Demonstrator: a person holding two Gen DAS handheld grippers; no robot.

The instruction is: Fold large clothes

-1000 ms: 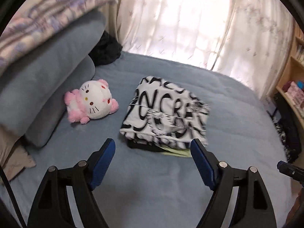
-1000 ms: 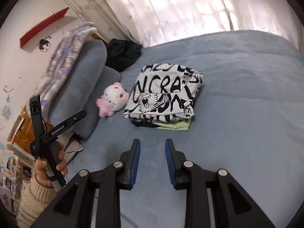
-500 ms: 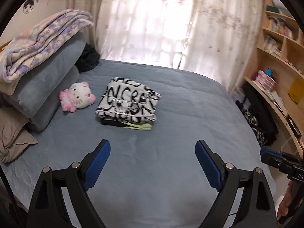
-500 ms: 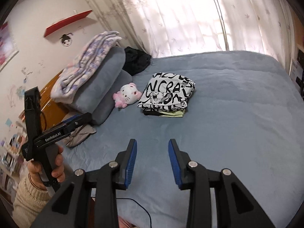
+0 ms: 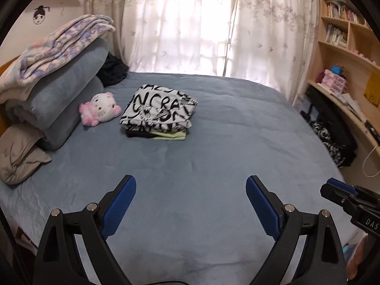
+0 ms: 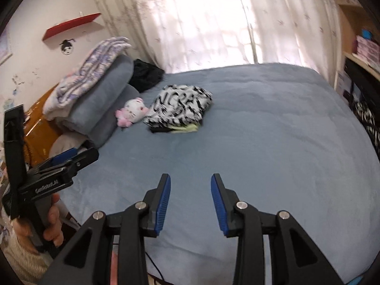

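1. And here's the stack of folded clothes [image 5: 158, 114], sitting neatly on the bed at about eleven o'clock from the left gripper: a black-and-white lettered garment [image 5: 163, 104] on top, a pale green piece [image 5: 169, 135] and something dark peeking out beneath.
2. By the look of it, the folding is done or nearly so. No loose garment lies on the bed in either view; whether more waits out of frame, I cannot tell.
3. Left gripper [image 5: 190, 207] hangs wide open over the near edge, holding nothing, well apart from the stack.
4. Right gripper [image 6: 190, 200] is parted more narrowly, also empty, the stack up at twelve o'clock.
5. The blue bedspread [image 5: 225, 142] looks smooth and soft.
6. A pink-and-white plush toy [image 5: 99, 109] lies just beside the stack at nine o'clock, against rolled grey bedding [image 5: 61, 102] topped with a patterned blanket [image 5: 59, 47].
7. Beyond: sheer curtains [image 5: 201, 23] at twelve, wooden shelves [image 5: 344, 54] at two, a red wall shelf [image 6: 71, 25].
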